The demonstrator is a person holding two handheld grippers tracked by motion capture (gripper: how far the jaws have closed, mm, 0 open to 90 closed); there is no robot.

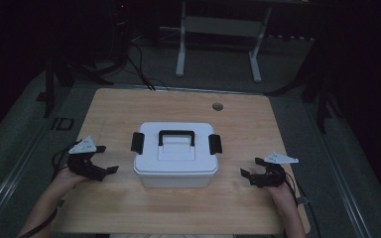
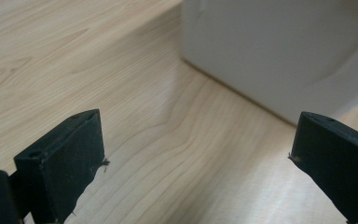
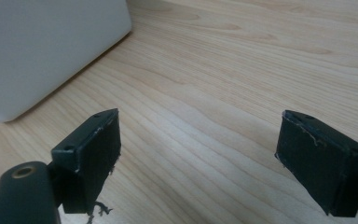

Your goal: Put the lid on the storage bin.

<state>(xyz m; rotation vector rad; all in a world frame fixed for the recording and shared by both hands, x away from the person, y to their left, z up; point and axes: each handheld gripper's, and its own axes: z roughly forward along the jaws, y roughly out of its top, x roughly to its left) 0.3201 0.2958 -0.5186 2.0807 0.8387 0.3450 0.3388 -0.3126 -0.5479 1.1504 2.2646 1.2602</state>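
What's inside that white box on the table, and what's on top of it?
On the white box sits a closed lid with a black handle and a black latch at each end. The lid covers the inside, so the contents cannot be seen.

One white box (image 1: pixel 175 157), two black latches (image 1: pixel 137 142), one handle (image 1: pixel 176 135), one table (image 1: pixel 129 106).

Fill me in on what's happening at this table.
A person holds a two-jaw gripper in each hand on either side of a white storage box on the wooden table. The box's lid is on, with black side latches and a black handle. The left gripper and right gripper are both open, holding nothing, apart from the box.
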